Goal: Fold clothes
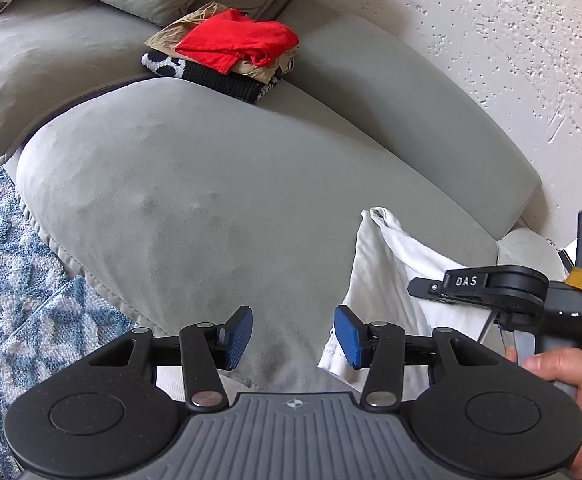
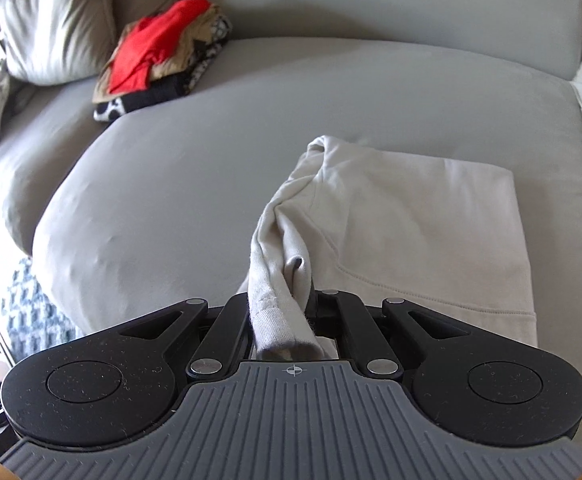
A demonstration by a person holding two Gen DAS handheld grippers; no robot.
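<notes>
Cream sweatshirt [image 2: 419, 216] half-folded on near right of sofa cushion [image 2: 195, 168], sleeve cuff [image 2: 279, 320] pinched in right gripper [image 2: 287, 320]. Left gripper [image 1: 293, 336] wide apart, empty, just beside hem. Risk: pulling sleeve drags folded body askew, undoing fold.

Soft daylight, fisheye-bent edges (blown-out left side)

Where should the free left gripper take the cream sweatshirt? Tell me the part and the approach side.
Grip the cream cotton sweatshirt at its bunched shoulder corner, coming from the bare side of the grey sofa cushion. The raised fold there gives the open left gripper an edge to pinch, while the right gripper is shut on the sleeve cuff.
</notes>
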